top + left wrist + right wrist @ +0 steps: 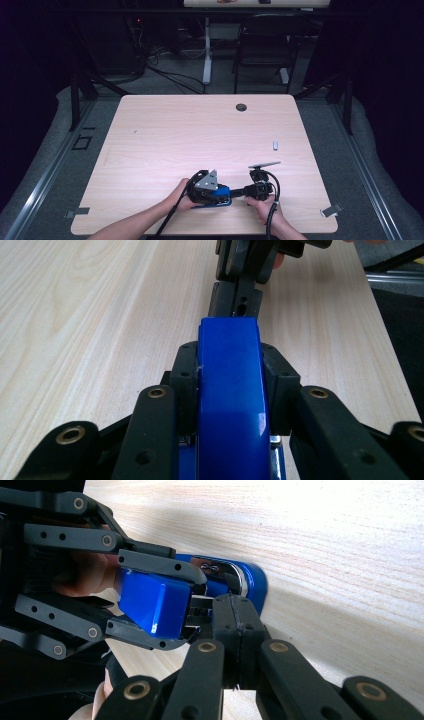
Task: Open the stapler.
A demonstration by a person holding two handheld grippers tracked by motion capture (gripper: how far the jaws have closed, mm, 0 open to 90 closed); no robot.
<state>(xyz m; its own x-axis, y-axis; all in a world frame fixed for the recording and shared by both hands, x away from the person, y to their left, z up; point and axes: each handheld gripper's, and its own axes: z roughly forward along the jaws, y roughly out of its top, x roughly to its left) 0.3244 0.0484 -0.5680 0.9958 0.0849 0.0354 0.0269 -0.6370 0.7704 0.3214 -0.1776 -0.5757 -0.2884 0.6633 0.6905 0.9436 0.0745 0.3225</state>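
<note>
A blue stapler (pixel 223 190) lies low over the near edge of the wooden table (pixel 200 135). My left gripper (pixel 216 194) is shut on the stapler's blue top (pixel 230 390), one pad pressing on each side. In the right gripper view the stapler's upper arm (pixel 155 600) stands lifted off its blue base (pixel 252 582), with chrome metal showing between them. My right gripper (pixel 239 191) comes in from the right with its jaws together. Its tip (pixel 234 615) meets the stapler's front end, under the lifted top. Whether anything thin is pinched there I cannot tell.
A small white piece (pixel 275 145) lies on the table to the right. A round cable hole (pixel 241 107) sits near the far edge. Behind the table stand a black chair (pixel 265 40) and floor cables. Both hands rest close to the near edge.
</note>
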